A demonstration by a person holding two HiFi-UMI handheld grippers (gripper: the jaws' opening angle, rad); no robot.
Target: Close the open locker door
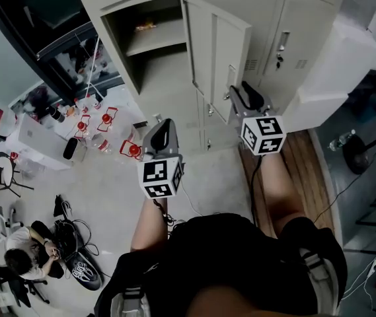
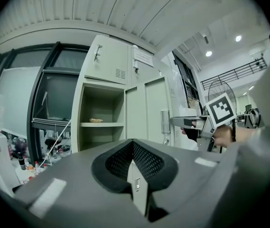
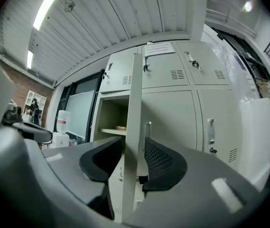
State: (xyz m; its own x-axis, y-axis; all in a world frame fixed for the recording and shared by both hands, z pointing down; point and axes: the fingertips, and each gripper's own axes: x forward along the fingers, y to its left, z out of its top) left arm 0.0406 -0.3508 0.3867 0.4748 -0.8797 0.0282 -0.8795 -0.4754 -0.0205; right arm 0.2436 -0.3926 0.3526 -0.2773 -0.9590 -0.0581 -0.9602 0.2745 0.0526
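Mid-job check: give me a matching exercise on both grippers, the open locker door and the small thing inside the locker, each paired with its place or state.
Things:
1. left gripper
2. right gripper
3. locker door
4. small yellowish item

Places or states:
A. swung out, open
B. lying on the shelf
C. jaws together, nothing between them
D. jaws apart, with the door's edge between them

Pairs: 1-C, 2-D, 3-A, 4-B
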